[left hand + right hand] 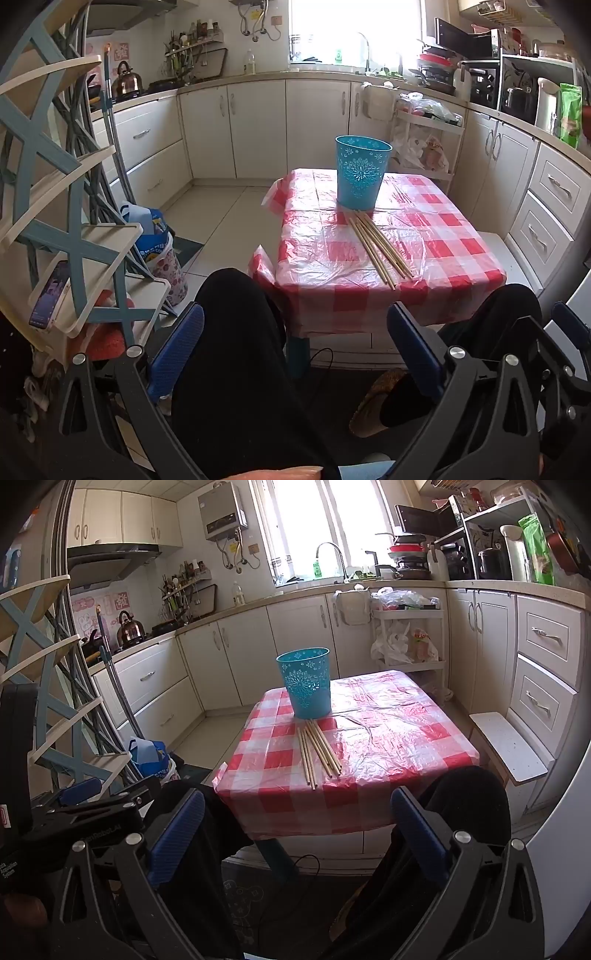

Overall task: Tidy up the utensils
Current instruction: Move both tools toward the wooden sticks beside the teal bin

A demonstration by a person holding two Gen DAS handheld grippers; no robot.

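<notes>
Several wooden chopsticks (378, 245) lie in a loose bundle on the red-and-white checked tablecloth (443, 236), just in front of an upright teal perforated bucket (360, 171). In the right wrist view the chopsticks (317, 753) lie before the bucket (306, 683) on the same cloth (399, 734). My left gripper (295, 332) is open and empty, held low over the person's lap, short of the table's near edge. My right gripper (297, 816) is open and empty, also low and short of the table. The left gripper's body (85, 805) shows at the left of the right wrist view.
A blue-and-cream shelf rack (74, 229) stands close on the left with a phone (50, 293) on it. White kitchen cabinets (258, 125) ring the room. A white stool (506, 749) sits right of the table. Bags (159, 251) lie on the floor at left.
</notes>
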